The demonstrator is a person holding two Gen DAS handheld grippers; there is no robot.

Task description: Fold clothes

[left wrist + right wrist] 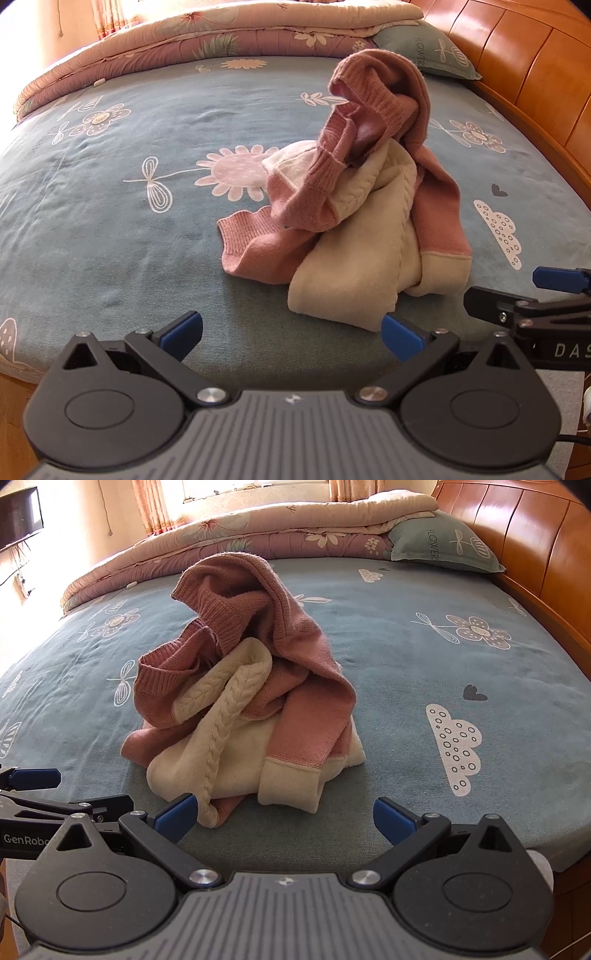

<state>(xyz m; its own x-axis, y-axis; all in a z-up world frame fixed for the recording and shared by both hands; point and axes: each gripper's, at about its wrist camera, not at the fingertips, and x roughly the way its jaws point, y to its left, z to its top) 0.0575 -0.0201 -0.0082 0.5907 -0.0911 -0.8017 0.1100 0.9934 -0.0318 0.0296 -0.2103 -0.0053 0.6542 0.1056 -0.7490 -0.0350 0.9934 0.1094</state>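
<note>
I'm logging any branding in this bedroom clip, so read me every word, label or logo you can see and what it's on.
"FLOWERS", printed sideways on the grey-green pillow by the headboard; the left wrist view cuts its last letter.
"GenRobo", cut off at the frame edge, on the left claw body.
"DAS", cut off at the frame edge, on the right claw body.
A small emblem on each device's grey housing; it holds no readable letters.

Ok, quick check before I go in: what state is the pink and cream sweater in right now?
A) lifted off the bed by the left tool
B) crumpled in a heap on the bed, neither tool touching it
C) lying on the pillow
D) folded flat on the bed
B: the sweater sits bunched in a heap on the blue sheet, while the left tool and the right tool are both open and short of it.
</note>
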